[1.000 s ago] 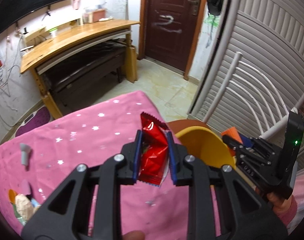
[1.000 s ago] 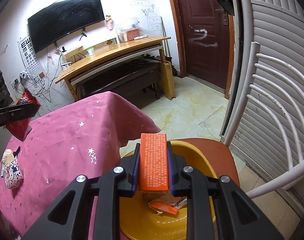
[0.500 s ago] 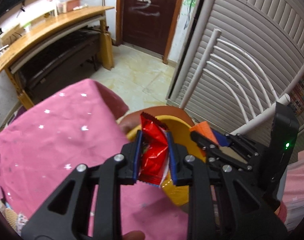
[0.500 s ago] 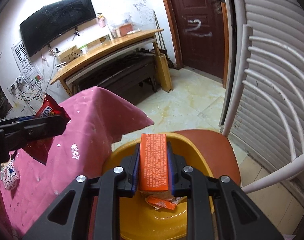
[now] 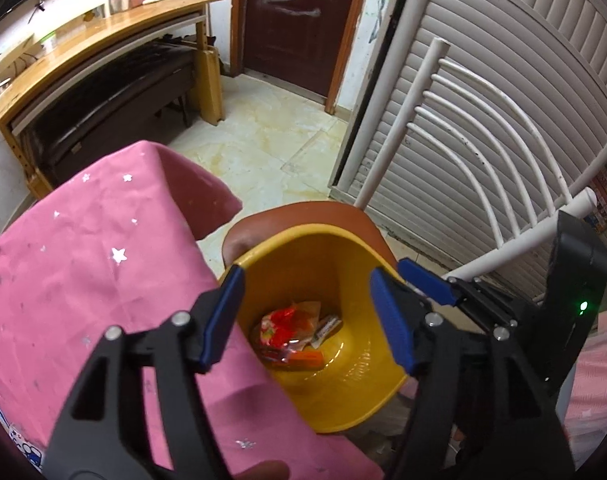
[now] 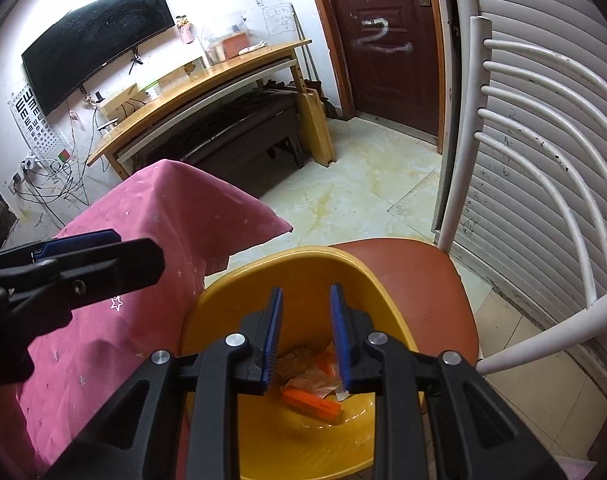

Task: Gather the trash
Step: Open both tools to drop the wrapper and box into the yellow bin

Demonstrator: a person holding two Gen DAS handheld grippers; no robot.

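Note:
A yellow bin (image 5: pixel 303 248) (image 6: pixel 303 258) stands on a red-brown chair seat, hard against the pink table. My left gripper (image 5: pixel 306 280) (image 6: pixel 103 252) hangs over the bin. Its jaws are opening and nothing is between them. The red wrapper (image 5: pixel 281 322) lies at the bottom of the bin among other wrappers and an orange piece (image 5: pixel 303 358) (image 6: pixel 311 400). My right gripper (image 6: pixel 306 292) (image 5: pixel 423 284) is also over the bin. Its pads stand a narrow gap apart and press on nothing. The orange box is not between them.
The chair seat (image 6: pixel 415 272) has a white barred back (image 6: pixel 543 140) close on the right. A pink starred cloth (image 5: pixel 83 248) covers the table on the left. Beyond lie tiled floor (image 6: pixel 363 192), a wooden desk (image 6: pixel 207 80) and a dark door (image 6: pixel 387 40).
My left gripper moved from above the table to above the bin and let the red wrapper fall in. The orange box has left the right gripper's jaws.

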